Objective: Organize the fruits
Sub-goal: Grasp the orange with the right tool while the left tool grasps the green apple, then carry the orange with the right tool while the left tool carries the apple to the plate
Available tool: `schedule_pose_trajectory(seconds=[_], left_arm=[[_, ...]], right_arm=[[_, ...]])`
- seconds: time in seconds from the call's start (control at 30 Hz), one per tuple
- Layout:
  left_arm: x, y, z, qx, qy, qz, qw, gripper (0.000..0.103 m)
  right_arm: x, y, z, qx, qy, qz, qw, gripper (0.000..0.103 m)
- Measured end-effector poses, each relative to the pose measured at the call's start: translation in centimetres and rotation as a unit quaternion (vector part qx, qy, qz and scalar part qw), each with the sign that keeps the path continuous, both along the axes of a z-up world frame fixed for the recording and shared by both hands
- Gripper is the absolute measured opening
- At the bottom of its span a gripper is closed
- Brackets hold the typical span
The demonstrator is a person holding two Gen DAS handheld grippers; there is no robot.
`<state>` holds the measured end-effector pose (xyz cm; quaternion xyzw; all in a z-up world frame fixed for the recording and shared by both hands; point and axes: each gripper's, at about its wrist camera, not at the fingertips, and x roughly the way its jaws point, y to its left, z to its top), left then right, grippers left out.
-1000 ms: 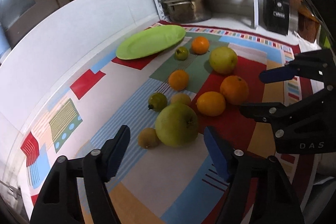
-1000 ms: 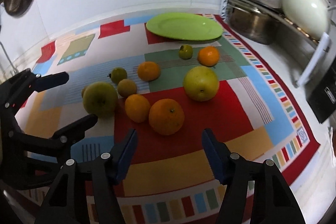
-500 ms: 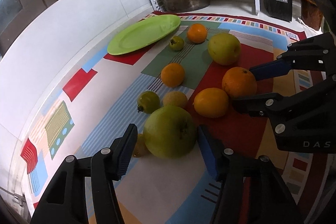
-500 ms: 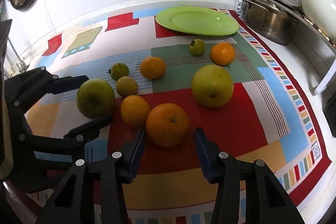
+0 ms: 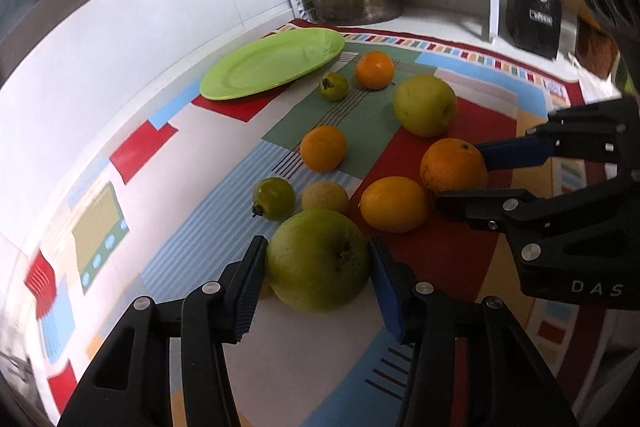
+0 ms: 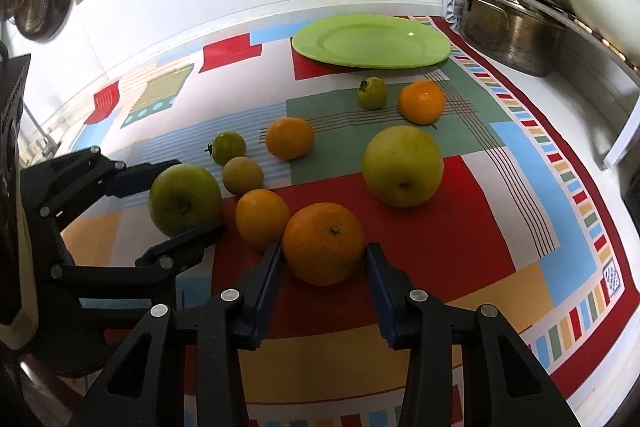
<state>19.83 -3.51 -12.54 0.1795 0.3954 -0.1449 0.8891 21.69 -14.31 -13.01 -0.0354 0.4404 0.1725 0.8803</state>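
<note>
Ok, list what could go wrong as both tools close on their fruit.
1. The left tool straddles the big green apple; a small fruit half hidden behind its left finger could get knocked.
2. The right tool brackets the large orange, and the neighboring orange sits close enough to be nudged away.

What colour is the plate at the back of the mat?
Light green, plain, with no pattern. The plate shows best in the right wrist view.

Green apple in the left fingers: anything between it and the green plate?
Yes. Beyond the green apple toward the green plate lie a small green fruit, a tan fruit and a mandarin. Lifting over them looks clear.
</note>
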Motion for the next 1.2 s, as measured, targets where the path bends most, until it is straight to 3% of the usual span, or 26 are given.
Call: schedule_pose_trajectory(seconds=[0.53, 0.83, 1.2], left_arm=[[0.0, 1.9, 4.2, -0.102, -0.011, 0.028, 0.9943, 0.050], [1.8, 2.1, 7.8, -0.129, -0.049, 0.023, 0.9901, 0.050], [7.5, 1.4, 11.4, -0.145, -0.078, 0.019, 0.9862, 0.050]], right_arm=[[-1.2, -0.5, 3.4, 0.038, -0.043, -0.018, 0.998, 0.042], [0.2, -1.0, 7.2, 0.049, -0.103, -0.037, 0.993, 0.042], [5.4, -1.2, 11.4, 0.051, -0.153, -0.047, 0.986, 0.042]])
